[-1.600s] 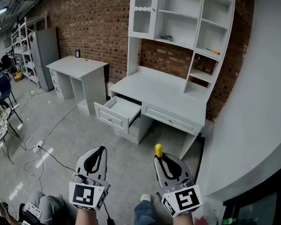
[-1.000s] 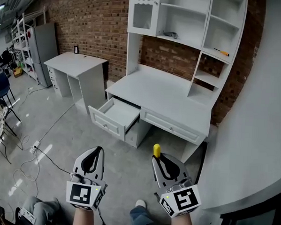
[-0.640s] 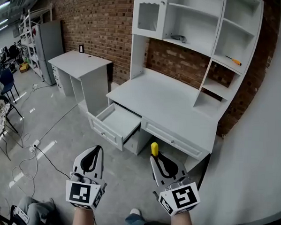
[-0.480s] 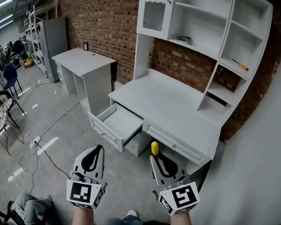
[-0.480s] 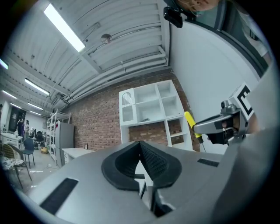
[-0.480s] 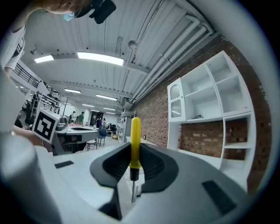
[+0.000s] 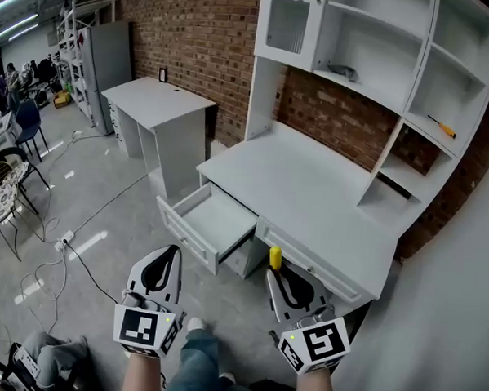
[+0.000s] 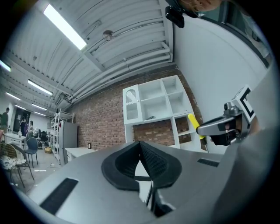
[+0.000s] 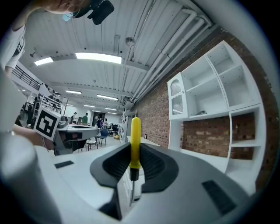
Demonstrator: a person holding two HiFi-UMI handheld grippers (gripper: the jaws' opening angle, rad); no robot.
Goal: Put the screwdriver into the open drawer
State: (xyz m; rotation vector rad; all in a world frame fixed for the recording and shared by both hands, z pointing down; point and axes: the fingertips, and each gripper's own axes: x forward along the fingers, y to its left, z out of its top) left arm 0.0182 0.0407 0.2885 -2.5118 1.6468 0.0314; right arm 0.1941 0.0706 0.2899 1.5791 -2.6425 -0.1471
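My right gripper (image 7: 279, 272) is shut on a yellow-handled screwdriver (image 7: 276, 257), which stands upright with its handle above the jaws. The right gripper view shows that handle (image 9: 135, 141) clamped between the pads and the thin shaft pointing down. The open drawer (image 7: 220, 223) juts from the left side of the white desk (image 7: 310, 194), just ahead of and between both grippers. The drawer looks empty. My left gripper (image 7: 166, 264) is shut with nothing in it, level with the right one; its pads (image 8: 146, 154) meet at the tip.
A white hutch (image 7: 374, 67) with shelves tops the desk; an orange screwdriver (image 7: 439, 125) lies on a right shelf. A second white desk (image 7: 161, 104) stands left. Cables (image 7: 71, 251) and chairs (image 7: 3, 198) occupy the floor at left. My leg (image 7: 191, 355) shows between the grippers.
Both grippers have been carried forward and the desk with its open drawer now sits closer and more central. The right gripper's hold on the screwdriver is unchanged.
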